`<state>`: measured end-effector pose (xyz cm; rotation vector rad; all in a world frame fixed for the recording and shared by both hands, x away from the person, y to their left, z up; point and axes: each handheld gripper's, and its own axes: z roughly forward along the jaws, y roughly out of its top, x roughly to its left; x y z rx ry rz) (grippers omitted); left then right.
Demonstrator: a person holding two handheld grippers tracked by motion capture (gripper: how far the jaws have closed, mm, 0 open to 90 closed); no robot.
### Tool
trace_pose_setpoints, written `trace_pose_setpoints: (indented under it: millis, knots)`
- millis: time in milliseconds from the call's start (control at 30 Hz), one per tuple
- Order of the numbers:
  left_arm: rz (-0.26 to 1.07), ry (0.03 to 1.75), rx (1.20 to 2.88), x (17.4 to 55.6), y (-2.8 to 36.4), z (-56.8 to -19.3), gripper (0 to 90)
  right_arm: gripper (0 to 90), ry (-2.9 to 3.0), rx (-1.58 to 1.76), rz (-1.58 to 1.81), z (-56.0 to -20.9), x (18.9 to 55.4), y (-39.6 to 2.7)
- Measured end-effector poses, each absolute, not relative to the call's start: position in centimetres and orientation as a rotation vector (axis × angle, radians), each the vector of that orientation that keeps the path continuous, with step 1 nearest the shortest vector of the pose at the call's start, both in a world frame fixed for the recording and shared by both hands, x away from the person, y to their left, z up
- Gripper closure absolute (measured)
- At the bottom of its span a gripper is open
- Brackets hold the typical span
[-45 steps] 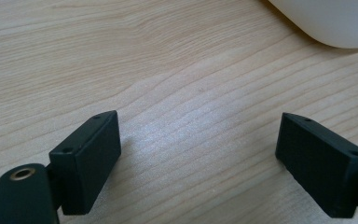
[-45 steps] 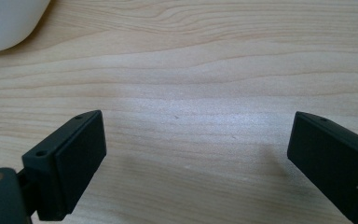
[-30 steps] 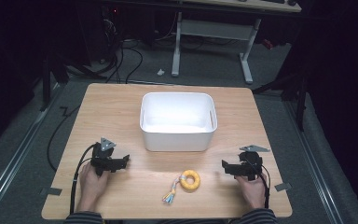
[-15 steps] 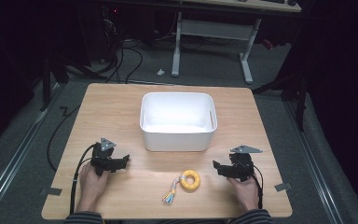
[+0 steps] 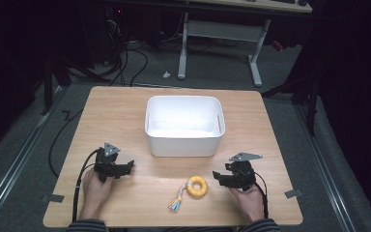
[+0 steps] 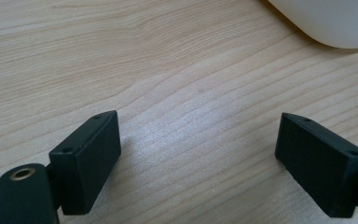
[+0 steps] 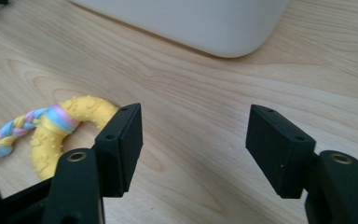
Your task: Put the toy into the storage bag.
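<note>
A yellow knobbly ring toy (image 5: 196, 187) with a braided pastel rope tail (image 5: 176, 203) lies on the wooden table near its front edge. My right gripper (image 5: 216, 177) sits just right of the ring, pointing left at it. Its jaws have just been closing and stand partly open with bare wood between them (image 7: 193, 135); the ring (image 7: 70, 122) lies behind the left jaw, outside the gap. My left gripper (image 5: 130, 166) rests at the front left, open wide over bare table (image 6: 198, 140). A white bin (image 5: 184, 125) stands mid-table.
The bin's rounded corner (image 7: 214, 28) lies ahead of the right gripper, and its edge (image 6: 326, 23) shows at the top right of the left gripper view. Cables trail from both grippers toward the table's front. Desk legs and dark floor lie beyond the far edge.
The right hand has slid left toward the ring toy, and its jaws have narrowed. The left hand and the toy have stayed where they were.
</note>
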<state>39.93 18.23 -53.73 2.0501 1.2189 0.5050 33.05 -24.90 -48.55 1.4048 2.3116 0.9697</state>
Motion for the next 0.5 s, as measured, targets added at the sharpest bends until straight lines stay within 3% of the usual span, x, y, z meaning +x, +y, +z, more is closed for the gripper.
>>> trace_pose_setpoints:
  millis: [500]
  knots:
    - [0.505, 1.220, 2.049, 39.9, 18.2, -53.7, 14.4, 39.6, 2.449, 1.326, 0.936, -48.3, 32.5, -21.8]
